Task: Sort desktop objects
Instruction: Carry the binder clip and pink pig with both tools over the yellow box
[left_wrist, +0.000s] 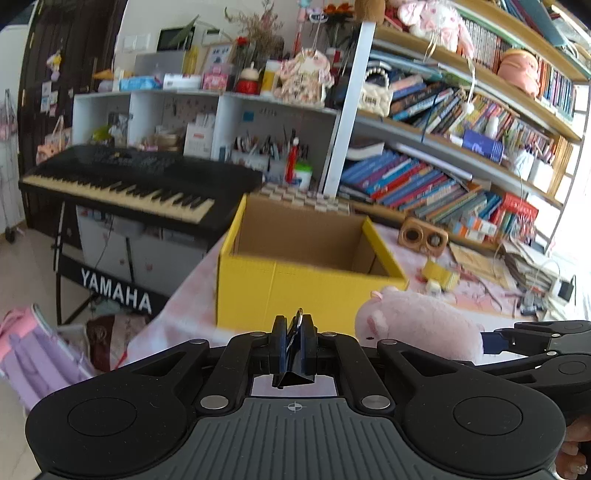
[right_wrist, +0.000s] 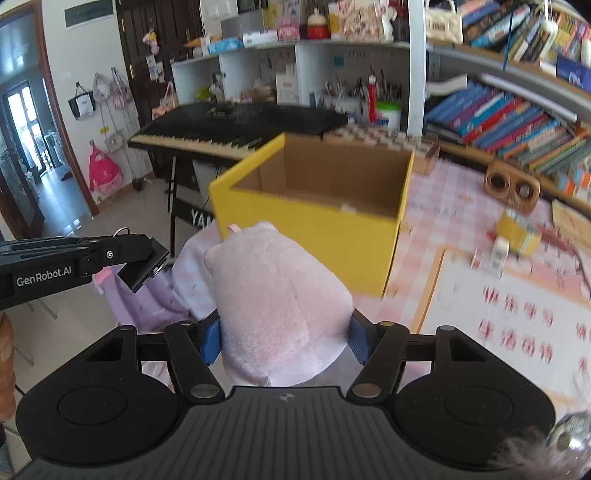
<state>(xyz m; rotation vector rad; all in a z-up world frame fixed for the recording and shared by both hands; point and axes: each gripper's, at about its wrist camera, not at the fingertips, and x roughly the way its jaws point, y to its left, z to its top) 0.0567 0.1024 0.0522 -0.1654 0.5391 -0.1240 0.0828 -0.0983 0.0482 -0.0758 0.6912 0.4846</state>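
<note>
A pink plush toy (right_wrist: 280, 302) fills the centre of the right wrist view, pinched between the blue pads (right_wrist: 211, 343) of the right gripper (right_wrist: 284, 341), whose fingers stand fairly wide around its soft body. In the left wrist view the same toy sits at lower right, just in front of the yellow box (left_wrist: 295, 291).

The left gripper (left_wrist: 293, 345), at the bottom centre of its own frame, has its fingers drawn narrow on a small dark binder clip (left_wrist: 293, 369) with a metal loop poking up between them.

The box stands open-topped in the middle of both views on a pink checked tablecloth (right_wrist: 424, 221); its brown inside looks nearly bare, though a pale scrap may lie at the bottom.

The step in hand seems to be carrying both items to the box. To do it well, lift the plush above the near wall before moving forward, since its nose sits level with the rim, and release only once it is over the opening. The clip is small, so let it go low inside.

Further out, at the right of the frame, lie a wooden holder (right_wrist: 511, 186) and yellow oddments (right_wrist: 517, 230); a keyboard (left_wrist: 122, 184) stands at the left.
</note>
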